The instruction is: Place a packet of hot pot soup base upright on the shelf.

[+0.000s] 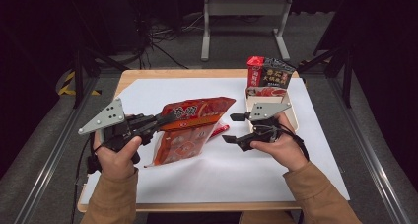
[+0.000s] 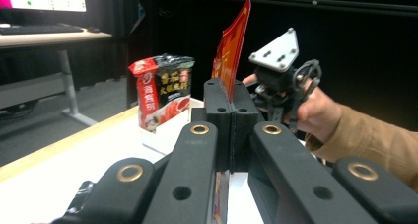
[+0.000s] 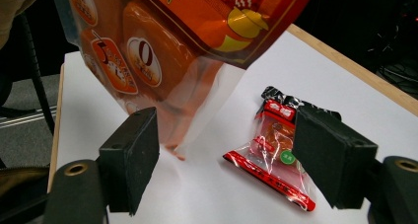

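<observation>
Free white paper (image 1: 207, 174) before hanging orange bag (image 1: 192, 128).

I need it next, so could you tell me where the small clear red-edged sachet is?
The small clear red-edged sachet lies flat on the white sheet at the table's middle, beneath the large orange bag.

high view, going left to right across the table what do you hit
left gripper shut on the big red bag → small sachet lying on the white sheet → right gripper, jaws open → white tray with the upright red and black packet
</observation>
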`<state>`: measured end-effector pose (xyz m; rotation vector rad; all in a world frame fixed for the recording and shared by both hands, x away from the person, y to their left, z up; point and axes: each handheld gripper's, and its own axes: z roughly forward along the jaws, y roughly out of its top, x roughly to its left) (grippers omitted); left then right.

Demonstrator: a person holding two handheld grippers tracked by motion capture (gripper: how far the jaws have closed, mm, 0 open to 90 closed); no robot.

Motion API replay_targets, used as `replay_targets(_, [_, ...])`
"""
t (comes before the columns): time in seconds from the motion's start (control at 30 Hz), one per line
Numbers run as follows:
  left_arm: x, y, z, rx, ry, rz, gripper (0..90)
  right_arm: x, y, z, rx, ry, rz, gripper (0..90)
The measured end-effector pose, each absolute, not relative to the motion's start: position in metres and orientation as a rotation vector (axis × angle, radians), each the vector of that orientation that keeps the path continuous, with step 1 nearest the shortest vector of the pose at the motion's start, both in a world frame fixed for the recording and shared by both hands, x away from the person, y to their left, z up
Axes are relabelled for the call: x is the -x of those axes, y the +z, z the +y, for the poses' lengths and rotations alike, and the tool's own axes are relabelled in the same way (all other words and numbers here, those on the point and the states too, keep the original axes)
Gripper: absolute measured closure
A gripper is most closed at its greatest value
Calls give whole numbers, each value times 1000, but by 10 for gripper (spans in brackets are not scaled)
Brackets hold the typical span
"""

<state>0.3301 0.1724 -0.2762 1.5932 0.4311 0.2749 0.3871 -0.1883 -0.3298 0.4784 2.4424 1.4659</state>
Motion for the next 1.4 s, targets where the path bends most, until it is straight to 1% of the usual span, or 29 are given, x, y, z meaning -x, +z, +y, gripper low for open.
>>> replay_targets(0.4, [-327,-275,155,-1591,228,379,900,-385,-336,-176,-402,1543,2467,247])
replay_targets(0.77, [-327,-277,150,-1588,229,366,900,-384,-339,-172,-343,1646,2484,262])
replay_targets(0.97, [-328,-278,151,-1581,240,375,900,-383,-339,-171,-331,1649,2497,312])
replay_targets(1.07, [-327,-278,153,-1579,256,383,900,-382,-339,-172,-325,1666,2503,319])
replay_targets(1.3, [-326,-278,155,-1569,269,391,900,-376,-341,-173,-289,1696,2518,382])
replay_targets(1.4, [-326,-278,155,-1566,269,392,900,-375,-340,-173,-263,1726,2522,437])
